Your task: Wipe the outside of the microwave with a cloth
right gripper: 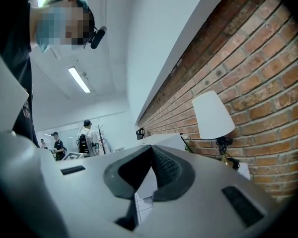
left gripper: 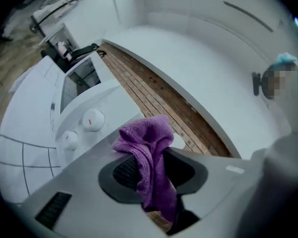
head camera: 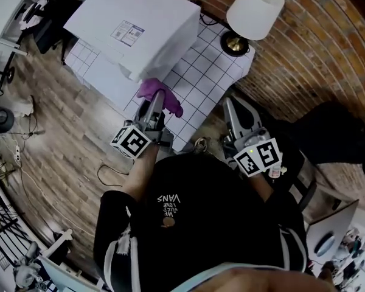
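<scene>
Purple cloth (head camera: 161, 95) hangs from the tips of the left gripper (head camera: 154, 110) in the head view, just beside the near front corner of the white microwave (head camera: 134, 29), which stands on a table (head camera: 204, 72) covered in a grid pattern; contact with the casing cannot be confirmed. The right gripper (head camera: 230, 104) is well apart from the microwave, at the table edge. Left gripper view: the jaws are clamped on the cloth (left gripper: 146, 145), with the microwave's two knobs (left gripper: 93, 120) close behind. Right gripper view: the jaws of the right gripper (right gripper: 150, 152) meet at the tips with nothing between them; a white lamp (right gripper: 212, 115) stands against the brick wall (right gripper: 258, 58).
</scene>
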The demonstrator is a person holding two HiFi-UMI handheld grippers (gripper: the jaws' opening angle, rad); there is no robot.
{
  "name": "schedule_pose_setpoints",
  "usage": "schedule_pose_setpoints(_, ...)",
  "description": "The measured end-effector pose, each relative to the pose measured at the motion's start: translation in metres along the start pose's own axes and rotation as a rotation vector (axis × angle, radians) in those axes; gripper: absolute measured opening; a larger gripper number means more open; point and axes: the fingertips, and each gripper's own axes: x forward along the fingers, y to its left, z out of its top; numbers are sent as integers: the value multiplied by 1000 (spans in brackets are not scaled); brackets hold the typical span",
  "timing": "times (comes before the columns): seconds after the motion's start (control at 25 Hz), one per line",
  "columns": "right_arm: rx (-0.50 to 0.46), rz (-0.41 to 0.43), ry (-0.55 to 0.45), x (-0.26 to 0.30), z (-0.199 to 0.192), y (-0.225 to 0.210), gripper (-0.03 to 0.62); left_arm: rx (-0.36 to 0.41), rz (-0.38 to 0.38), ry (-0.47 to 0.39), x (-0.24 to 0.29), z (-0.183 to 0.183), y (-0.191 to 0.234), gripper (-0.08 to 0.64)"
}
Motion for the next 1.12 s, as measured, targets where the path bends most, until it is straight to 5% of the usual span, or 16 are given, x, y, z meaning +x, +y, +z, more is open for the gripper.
schedule_pose_setpoints(0.16, 1, 12, 11, 0, 0, -5, -3, -221, 43, -90, 6, 3, 14, 133)
schedule_pose_setpoints(0.28, -1, 6, 12, -3, 1, -7, -3, -299, 13, -126, 14, 6, 12, 133)
schedule_pose_setpoints(0.84, -5, -167, -9, -39, 11, -54, -3, -322, -115, -81, 140, -8, 8, 133)
schedule_pose_setpoints(1.12, -12, -298, -24, -75, 18, -89, -3, -355, -68, -78, 215, -30, 19, 133)
